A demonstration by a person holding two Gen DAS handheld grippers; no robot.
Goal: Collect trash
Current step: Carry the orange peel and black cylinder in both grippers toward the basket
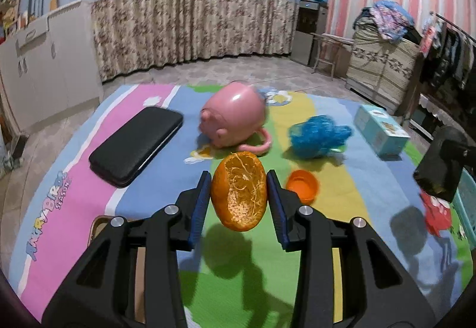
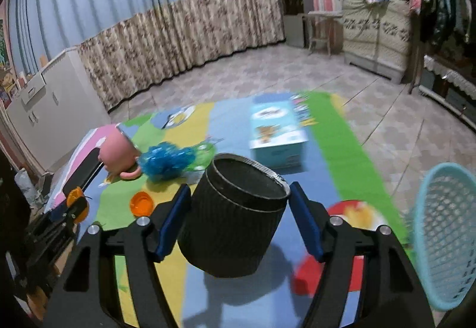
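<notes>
With the left gripper (image 1: 239,198) pinching the orange peel (image 1: 239,191) and the right gripper (image 2: 239,224) clamping the black cup (image 2: 235,218), both needed steady carrying to the basket (image 2: 446,238).

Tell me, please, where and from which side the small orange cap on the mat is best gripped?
Grip the orange cap across its rim, coming down from above. It lies low on the mat with its hollow side up, so only the thin round wall offers two opposite faces for the pads.

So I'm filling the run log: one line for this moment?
left gripper: shut on orange peel | right gripper: shut on black cup | basket: right of mat
</notes>
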